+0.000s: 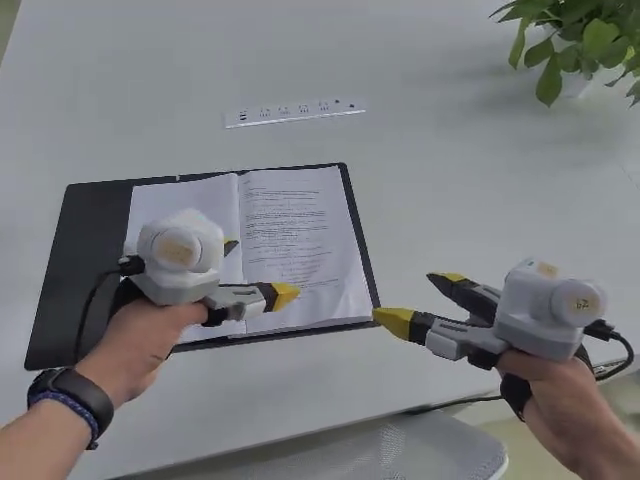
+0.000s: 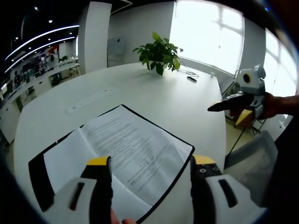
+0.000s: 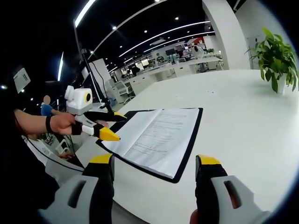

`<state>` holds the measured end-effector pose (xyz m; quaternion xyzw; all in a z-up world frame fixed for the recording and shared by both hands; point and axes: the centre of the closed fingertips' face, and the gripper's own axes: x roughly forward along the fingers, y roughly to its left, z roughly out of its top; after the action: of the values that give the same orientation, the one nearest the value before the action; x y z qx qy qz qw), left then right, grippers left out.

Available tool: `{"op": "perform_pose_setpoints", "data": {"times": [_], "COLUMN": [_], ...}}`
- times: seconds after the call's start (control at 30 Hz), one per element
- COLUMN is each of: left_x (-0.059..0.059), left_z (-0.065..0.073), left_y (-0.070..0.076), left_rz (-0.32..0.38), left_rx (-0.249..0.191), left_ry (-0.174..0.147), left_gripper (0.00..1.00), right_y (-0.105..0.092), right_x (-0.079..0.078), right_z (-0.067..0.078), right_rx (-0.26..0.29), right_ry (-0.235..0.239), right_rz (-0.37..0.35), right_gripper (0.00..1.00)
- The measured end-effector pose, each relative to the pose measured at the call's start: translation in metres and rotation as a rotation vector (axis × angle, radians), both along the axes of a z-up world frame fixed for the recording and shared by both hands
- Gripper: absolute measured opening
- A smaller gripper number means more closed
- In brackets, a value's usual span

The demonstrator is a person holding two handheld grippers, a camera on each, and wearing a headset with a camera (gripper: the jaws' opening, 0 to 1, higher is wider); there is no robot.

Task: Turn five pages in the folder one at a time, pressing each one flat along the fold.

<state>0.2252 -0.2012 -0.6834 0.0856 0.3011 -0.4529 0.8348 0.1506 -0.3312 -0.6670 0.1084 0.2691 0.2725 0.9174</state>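
A black folder (image 1: 90, 250) lies open on the white table, with printed white pages (image 1: 295, 240) spread across its right half. My left gripper (image 1: 258, 270) hovers open over the lower left part of the pages, nothing between its fingers. In the left gripper view the pages (image 2: 126, 144) lie just ahead of the open left gripper (image 2: 152, 161). My right gripper (image 1: 422, 300) is open, off the folder's lower right corner, above bare table. Seen from the right gripper (image 3: 154, 159), the pages (image 3: 159, 133) lie ahead and the left gripper (image 3: 114, 125) is at the left.
A potted plant (image 1: 580, 40) stands at the far right of the table. A flush power strip (image 1: 295, 112) sits beyond the folder. The table's near edge runs under my hands, with a grey chair (image 1: 400, 450) below it. Bare table surrounds the folder.
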Motion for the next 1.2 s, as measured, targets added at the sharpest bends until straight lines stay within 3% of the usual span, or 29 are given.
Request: {"op": "perform_pose_setpoints", "data": {"times": [0.27,0.6,0.87,0.97,1.07,1.2], "left_x": [0.003,0.000,-0.003,-0.004,-0.003,0.001], "left_z": [-0.031,-0.066,-0.086,-0.095,-0.097,-0.095], "left_y": [-0.034,-0.066,-0.080,-0.080,-0.078,-0.077], "left_rz": [-0.063,-0.125,-0.147,-0.161,-0.159,-0.137], "left_rx": [0.030,0.089,0.116,0.154,0.166,0.150], "left_ry": [0.033,0.063,0.086,0.081,0.076,0.083], "left_gripper": [0.68,0.67,0.68,0.68,0.66,0.64], "right_y": [0.002,0.002,0.001,0.002,0.001,0.001], "right_x": [-0.003,-0.003,-0.003,-0.003,-0.002,0.000], "right_z": [-0.006,-0.008,-0.010,-0.012,-0.012,-0.015], "right_rx": [-0.026,-0.028,-0.030,-0.029,-0.027,-0.020], "right_ry": [0.020,0.028,0.039,0.046,0.047,0.053], "right_rz": [0.024,0.028,0.039,0.044,0.041,0.039], "right_gripper": [0.72,0.74,0.75,0.76,0.75,0.75]}}
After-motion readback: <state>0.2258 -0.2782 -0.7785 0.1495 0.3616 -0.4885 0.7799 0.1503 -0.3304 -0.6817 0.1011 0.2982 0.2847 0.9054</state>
